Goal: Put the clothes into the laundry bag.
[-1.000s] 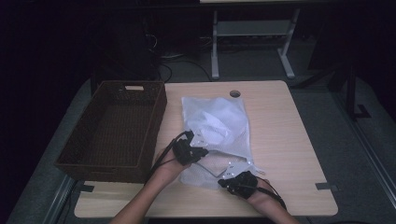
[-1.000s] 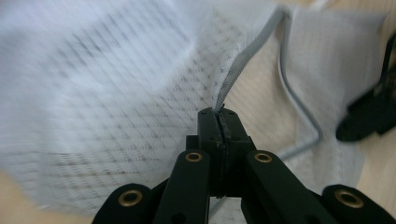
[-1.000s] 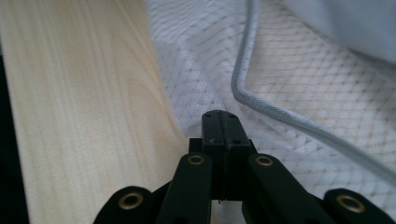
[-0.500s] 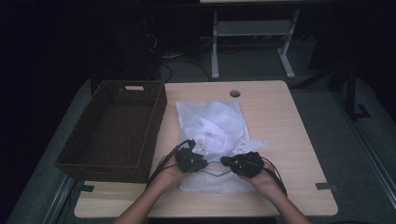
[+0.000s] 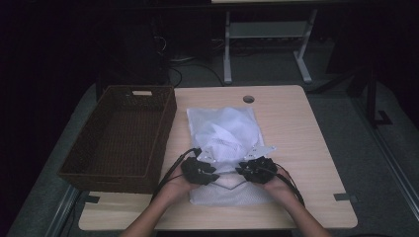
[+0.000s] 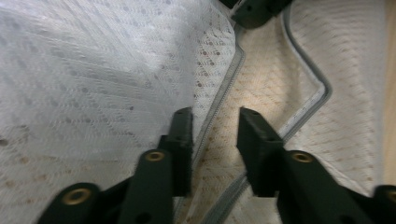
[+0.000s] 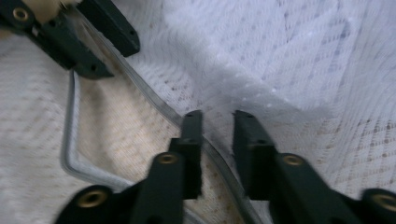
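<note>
White mesh bag (image 5: pixel 225 143) beside wicker basket (image 5: pixel 121 136) from above; up close, grey hem (image 6: pixel 219 100) between released, just-parted left tongs (image 6: pixel 215 140) and right tongs (image 7: pixel 217 135).

A dim lab or office workspace: a light wooden desk (image 5: pixel 296 148) with a cable hole (image 5: pixel 248 99) at 12 o'clock, white metal table legs (image 5: pixel 227 49) behind, grey carpet (image 5: pixel 365 163).

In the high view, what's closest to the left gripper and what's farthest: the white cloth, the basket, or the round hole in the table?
From the left gripper:
1. White cloth: right under it, mid-table.
2. Basket: just beside it, at the table's left.
3. Round hole: farthest, near the table's far edge.
</note>
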### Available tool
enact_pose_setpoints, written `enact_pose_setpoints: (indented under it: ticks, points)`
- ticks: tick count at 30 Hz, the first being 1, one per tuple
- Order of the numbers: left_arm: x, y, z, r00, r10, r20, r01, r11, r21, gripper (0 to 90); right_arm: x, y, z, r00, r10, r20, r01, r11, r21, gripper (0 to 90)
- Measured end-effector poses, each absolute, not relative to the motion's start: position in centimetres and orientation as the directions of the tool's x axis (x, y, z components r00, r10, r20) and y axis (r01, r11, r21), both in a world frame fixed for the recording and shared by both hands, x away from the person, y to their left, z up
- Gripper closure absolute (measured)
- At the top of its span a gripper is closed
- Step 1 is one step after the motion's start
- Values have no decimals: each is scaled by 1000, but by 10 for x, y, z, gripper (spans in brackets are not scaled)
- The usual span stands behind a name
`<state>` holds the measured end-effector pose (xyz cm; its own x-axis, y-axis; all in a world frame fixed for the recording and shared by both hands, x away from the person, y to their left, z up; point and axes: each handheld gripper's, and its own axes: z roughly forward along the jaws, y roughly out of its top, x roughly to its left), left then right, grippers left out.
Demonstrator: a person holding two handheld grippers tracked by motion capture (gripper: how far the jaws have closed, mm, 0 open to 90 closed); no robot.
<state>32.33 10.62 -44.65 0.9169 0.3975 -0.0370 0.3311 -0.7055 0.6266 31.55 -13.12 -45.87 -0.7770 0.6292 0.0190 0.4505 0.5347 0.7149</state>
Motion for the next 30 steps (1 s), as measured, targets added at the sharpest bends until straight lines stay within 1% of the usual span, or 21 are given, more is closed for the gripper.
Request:
enact_pose_setpoints:
  ticks: [3, 5, 7, 10, 12, 14, 16, 18, 21, 25, 28, 30]
  points:
    - [321, 111, -441, 908, 411, -78, 363, -683, 633, 549, 313, -136, -454, -783, 619, 62, 454, 499, 738, 557]
    - [319, 114, -438, 903, 420, -95, 379, -671, 637, 485, 312, -139, -451, -786, 612, 90, 463, 485, 742, 494]
    - [316, 117, -436, 900, 424, -97, 381, -661, 647, 429, 309, -143, -449, -791, 601, 109, 463, 473, 749, 446]
    - [311, 120, -436, 897, 432, -96, 385, -653, 653, 366, 304, -147, -447, -791, 602, 109, 454, 460, 763, 339]
    - [309, 122, -437, 896, 433, -98, 386, -651, 654, 330, 300, -150, -445, -795, 597, 106, 448, 459, 767, 292]
    - [307, 123, -438, 892, 445, -85, 389, -657, 646, 247, 298, -153, -445, -799, 593, 98, 434, 456, 777, 256]
    - [303, 126, -438, 891, 445, -89, 390, -651, 651, 223, 296, -156, -443, -793, 600, 106, 439, 442, 782, 201]
    - [298, 130, -438, 889, 449, -91, 390, -640, 662, 181, 293, -161, -440, -785, 611, 103, 442, 435, 784, 151]
    - [289, 136, -436, 884, 463, -65, 380, -631, 677, 133, 285, -170, -438, -771, 634, 66, 422, 430, 798, 126]
    - [281, 143, -437, 879, 472, -67, 382, -614, 691, 126, 278, -183, -438, -749, 660, 61, 430, 413, 803, 93]
    - [277, 146, -438, 879, 475, -53, 375, -617, 692, 126, 274, -193, -440, -738, 673, 54, 434, 411, 802, 84]
    - [274, 148, -440, 876, 478, -63, 384, -612, 691, 126, 270, -199, -441, -728, 684, 53, 442, 409, 799, 80]
